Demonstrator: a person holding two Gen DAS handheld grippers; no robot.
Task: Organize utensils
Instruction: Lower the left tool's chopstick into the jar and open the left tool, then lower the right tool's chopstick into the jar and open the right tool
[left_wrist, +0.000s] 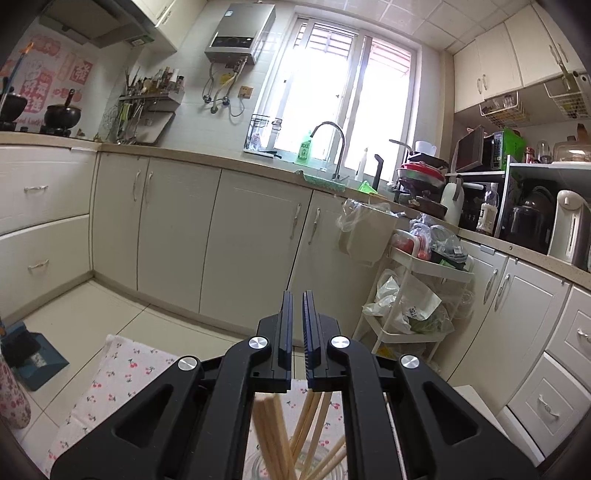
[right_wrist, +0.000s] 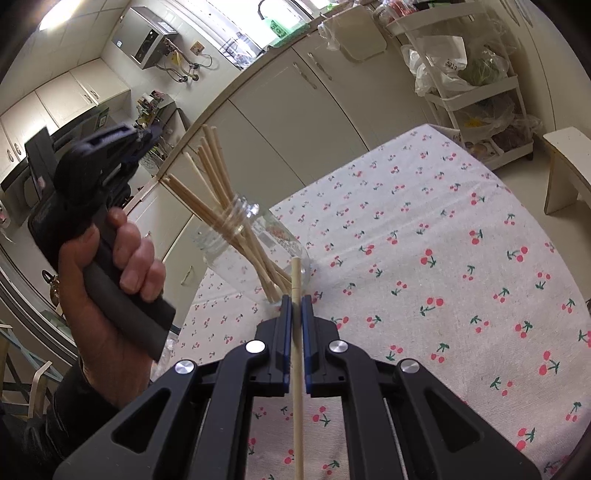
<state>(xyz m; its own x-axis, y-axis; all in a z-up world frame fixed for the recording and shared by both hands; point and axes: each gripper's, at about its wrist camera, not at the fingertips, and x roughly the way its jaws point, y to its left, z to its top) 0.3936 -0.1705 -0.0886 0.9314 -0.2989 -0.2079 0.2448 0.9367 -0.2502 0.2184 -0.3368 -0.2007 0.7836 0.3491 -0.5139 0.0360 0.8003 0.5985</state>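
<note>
Right gripper (right_wrist: 296, 301) clenched on single chopstick (right_wrist: 297, 369), shaft running lengthwise between the pads, tip projecting just past them toward glass bottle (right_wrist: 255, 236). Beyond it, bottle upright on cherry-print cloth (right_wrist: 443, 258) covering bench, holding bundle of chopsticks (right_wrist: 218, 173) that fan out above the neck. Left gripper (right_wrist: 127, 138) raised beside and above the bundle, closed on nothing, held by hand (right_wrist: 110, 258); same bundle visible below it in left wrist view (left_wrist: 273, 424). Farther off: cabinets (right_wrist: 295, 110), storage cart (right_wrist: 480, 74).

Step in hand, as judged: insertion of held chopstick into bottle neck. Recommended procedure:
- lift tip clear of neck rim
- aim for gap in the fan, not across standing sticks
- lower steeply, release only once tip is inside
- steady bottle with left gripper if tipping threatens
</note>
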